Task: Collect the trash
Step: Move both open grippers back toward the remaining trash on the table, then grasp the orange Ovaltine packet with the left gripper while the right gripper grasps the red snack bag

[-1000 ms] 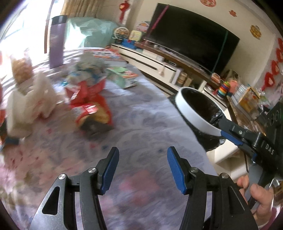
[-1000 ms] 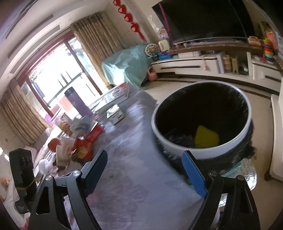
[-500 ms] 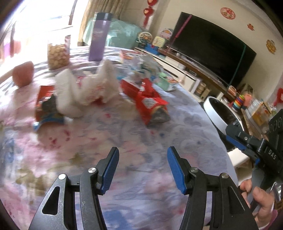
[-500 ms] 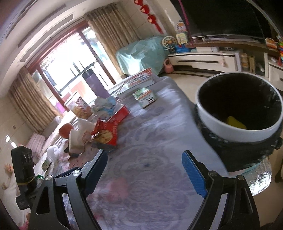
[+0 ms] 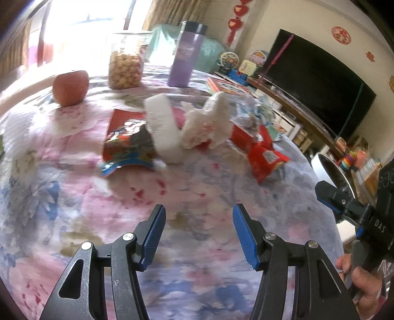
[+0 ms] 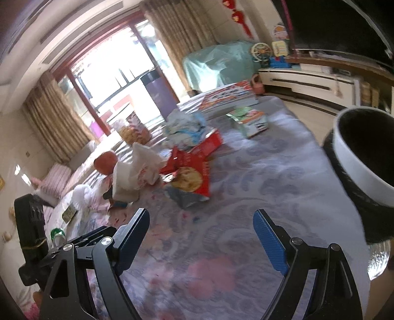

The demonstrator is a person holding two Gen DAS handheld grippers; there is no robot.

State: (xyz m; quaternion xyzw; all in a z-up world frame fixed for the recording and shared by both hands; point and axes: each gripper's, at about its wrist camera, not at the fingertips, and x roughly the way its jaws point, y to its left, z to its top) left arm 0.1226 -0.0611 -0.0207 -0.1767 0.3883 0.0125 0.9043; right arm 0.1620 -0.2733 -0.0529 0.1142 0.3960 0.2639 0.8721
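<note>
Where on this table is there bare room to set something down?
The near floral tablecloth is bare, bordered by the left tongs, the wrapper pile and the trash bin. The middle is crowded: red snack bag, white plastic bag, apple.

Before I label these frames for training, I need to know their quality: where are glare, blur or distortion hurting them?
Left wrist view: the window is blown out, washing out the jar; the white bag is smeared. Right wrist view: the balcony door glares, the tablecloth is blurred, and the bin bends at the fisheye edge. Both grippers' fingers stay sharp.
</note>
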